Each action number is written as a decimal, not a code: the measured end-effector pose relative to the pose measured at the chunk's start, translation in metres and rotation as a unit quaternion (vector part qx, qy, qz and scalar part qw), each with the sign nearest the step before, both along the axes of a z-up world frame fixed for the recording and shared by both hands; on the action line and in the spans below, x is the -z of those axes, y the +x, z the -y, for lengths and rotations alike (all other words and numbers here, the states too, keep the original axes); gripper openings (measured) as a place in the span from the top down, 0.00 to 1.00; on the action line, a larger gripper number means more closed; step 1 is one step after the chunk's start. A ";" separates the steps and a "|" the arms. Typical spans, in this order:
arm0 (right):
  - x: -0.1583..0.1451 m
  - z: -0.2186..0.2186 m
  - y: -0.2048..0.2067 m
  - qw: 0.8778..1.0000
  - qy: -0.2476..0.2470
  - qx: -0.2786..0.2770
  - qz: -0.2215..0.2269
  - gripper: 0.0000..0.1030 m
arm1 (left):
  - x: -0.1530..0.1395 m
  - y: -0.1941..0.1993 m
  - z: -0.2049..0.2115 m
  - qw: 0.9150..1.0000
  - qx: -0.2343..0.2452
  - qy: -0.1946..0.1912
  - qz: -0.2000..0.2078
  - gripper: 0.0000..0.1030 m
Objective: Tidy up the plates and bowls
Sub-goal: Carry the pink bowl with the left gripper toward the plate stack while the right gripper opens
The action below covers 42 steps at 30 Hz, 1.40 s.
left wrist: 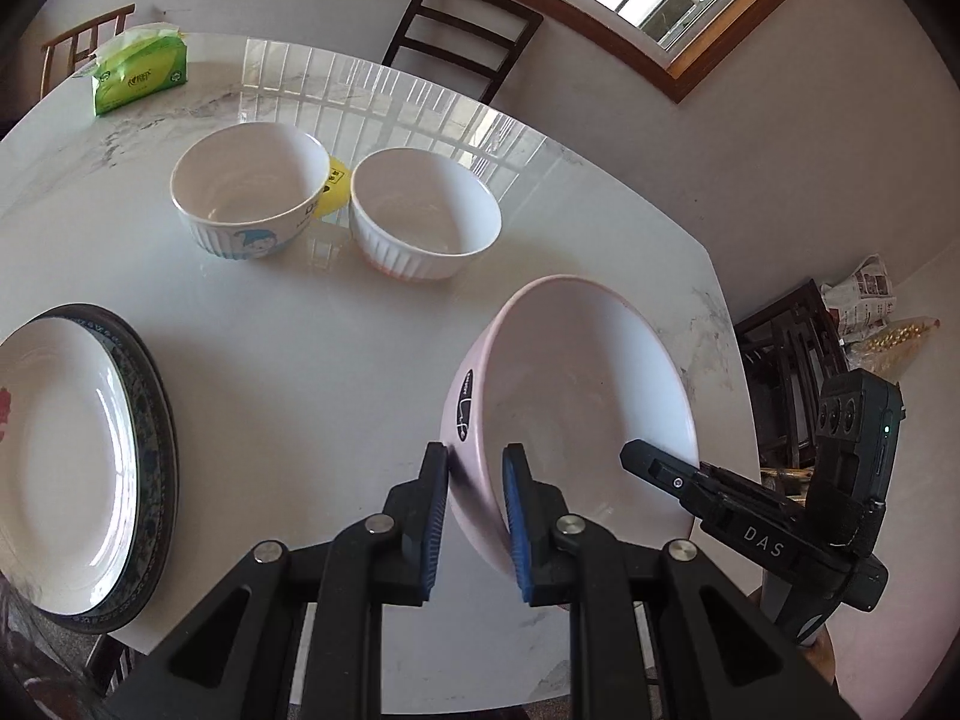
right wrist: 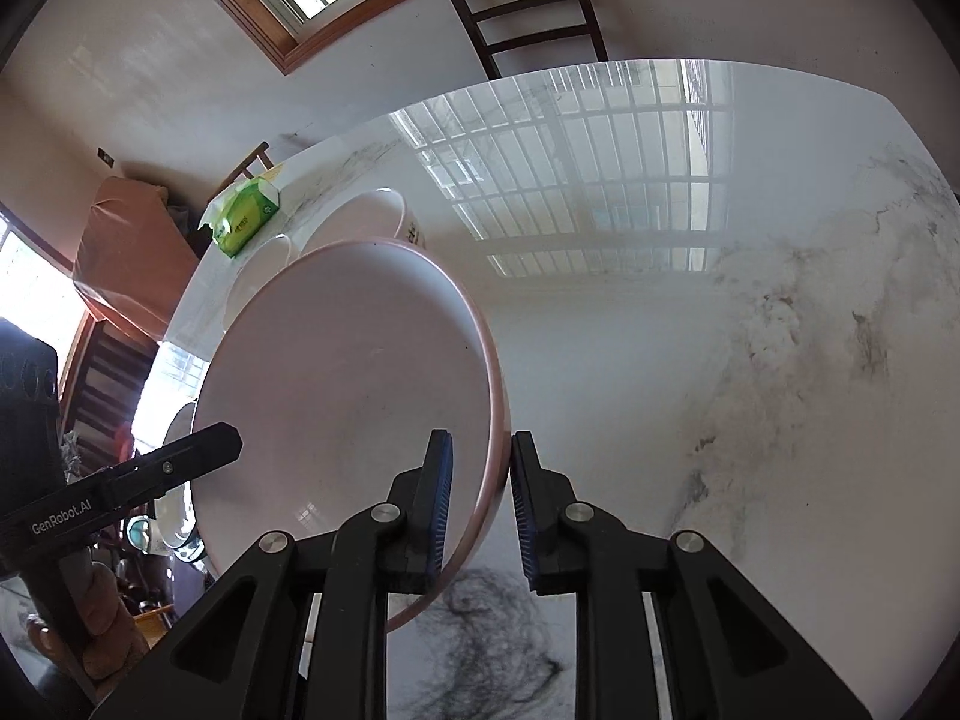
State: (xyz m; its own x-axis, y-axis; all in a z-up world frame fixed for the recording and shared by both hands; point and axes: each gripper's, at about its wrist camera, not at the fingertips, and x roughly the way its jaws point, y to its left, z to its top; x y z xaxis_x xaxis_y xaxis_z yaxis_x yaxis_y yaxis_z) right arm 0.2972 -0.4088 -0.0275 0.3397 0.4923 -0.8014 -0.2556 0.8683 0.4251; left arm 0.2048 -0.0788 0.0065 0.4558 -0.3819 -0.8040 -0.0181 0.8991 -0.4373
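Observation:
A large pink bowl (left wrist: 576,384) is tilted above the marble table (left wrist: 336,360). My left gripper (left wrist: 477,483) is shut on its near rim, one pad inside and one outside. My right gripper (right wrist: 480,468) is shut on the opposite rim of the same pink bowl (right wrist: 354,372). The right gripper's finger (left wrist: 660,468) shows over the bowl's right rim in the left wrist view, and the left gripper's finger (right wrist: 198,450) shows in the right wrist view. Two white ribbed bowls (left wrist: 252,192) (left wrist: 423,210) stand side by side farther back. Stacked plates (left wrist: 66,456) lie at the left edge.
A green tissue pack (left wrist: 141,69) lies at the far left of the table, also in the right wrist view (right wrist: 246,216). A yellow object (left wrist: 333,189) sits between the two ribbed bowls. A dark chair (left wrist: 462,30) stands behind the table. The table's right edge (left wrist: 726,330) is close to the pink bowl.

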 end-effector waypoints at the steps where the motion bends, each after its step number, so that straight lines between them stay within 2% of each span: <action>1: 0.000 -0.005 -0.010 1.000 0.002 -0.005 0.000 0.81 | 0.000 -0.008 -0.006 1.000 -0.002 0.003 0.001 0.82; 6: 0.000 -0.034 -0.053 1.000 0.013 -0.029 -0.001 0.79 | 0.006 -0.048 -0.028 1.000 -0.006 0.020 -0.010 0.82; 13: 0.008 -0.067 -0.088 0.998 0.025 -0.051 -0.008 0.78 | 0.014 -0.078 -0.060 0.999 -0.023 0.022 -0.015 0.82; 25: 0.025 -0.092 -0.110 0.998 0.016 -0.061 -0.028 0.77 | 0.023 -0.084 -0.077 0.999 -0.032 0.019 -0.023 0.82; 33: 0.032 -0.095 -0.106 0.998 0.012 -0.058 -0.033 0.76 | 0.036 -0.078 -0.076 0.999 -0.034 0.016 -0.037 0.82; 42: 0.035 -0.095 -0.106 0.997 0.025 -0.060 -0.032 0.73 | 0.040 -0.077 -0.076 0.998 -0.041 0.025 -0.029 0.82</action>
